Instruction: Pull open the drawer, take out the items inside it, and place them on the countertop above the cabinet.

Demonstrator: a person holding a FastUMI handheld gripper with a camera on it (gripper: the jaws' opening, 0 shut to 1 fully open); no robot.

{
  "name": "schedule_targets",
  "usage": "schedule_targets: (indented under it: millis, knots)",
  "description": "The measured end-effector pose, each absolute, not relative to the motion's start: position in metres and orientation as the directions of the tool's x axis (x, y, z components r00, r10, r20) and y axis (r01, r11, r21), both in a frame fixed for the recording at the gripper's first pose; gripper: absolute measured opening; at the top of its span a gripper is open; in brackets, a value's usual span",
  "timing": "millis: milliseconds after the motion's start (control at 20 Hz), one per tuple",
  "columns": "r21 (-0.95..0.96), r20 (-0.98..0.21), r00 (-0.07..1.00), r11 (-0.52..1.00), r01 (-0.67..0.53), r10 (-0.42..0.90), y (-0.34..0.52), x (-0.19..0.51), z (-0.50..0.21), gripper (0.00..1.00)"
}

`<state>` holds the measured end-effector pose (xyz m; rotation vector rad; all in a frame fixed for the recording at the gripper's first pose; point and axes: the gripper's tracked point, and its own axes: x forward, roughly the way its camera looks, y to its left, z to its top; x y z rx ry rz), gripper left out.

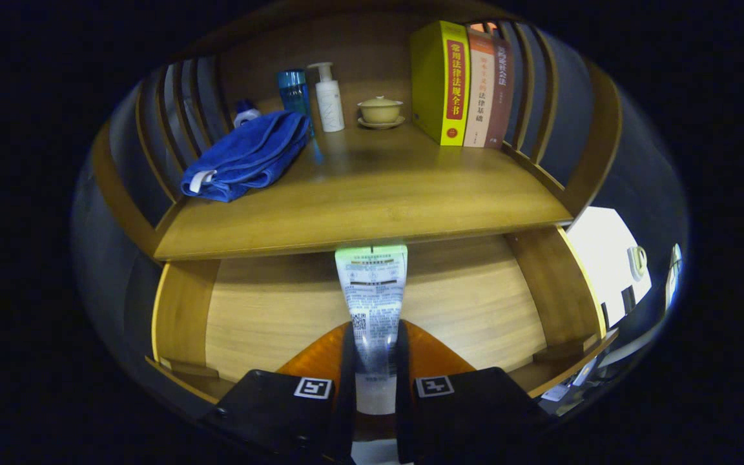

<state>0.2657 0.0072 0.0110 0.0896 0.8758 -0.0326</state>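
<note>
On the table (372,206), from the left: a blue towel (246,158), two bottles (320,97), a lidded cup (380,111), three books (469,84). Below, the drawer (268,310) stands open; over it the gripper (373,361) clamps a tube (372,297) between both fingers.

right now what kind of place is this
Probably a staged home corner: a wooden cabinet with an open drawer, books, a lidded cup and a blue towel on its countertop. The gripper holds a tube.

gripper (374,361) clamping tube (372,290), above open drawer (475,303)
</note>
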Motion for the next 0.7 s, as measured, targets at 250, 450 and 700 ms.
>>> schedule_targets:
  millis: [250, 450, 700]
  knots:
    - [0.16, -0.646, 0.758, 0.987, 0.02, 0.09, 0.012, 0.27, 0.066, 0.33]
    - [0.152, -0.525, 0.848, 0.988, 0.005, 0.077, 0.004, 0.31, 0.132, 0.33]
    - [0.049, -0.428, 0.904, 0.999, -0.002, 0.022, 0.009, 0.369, 0.171, 0.33]
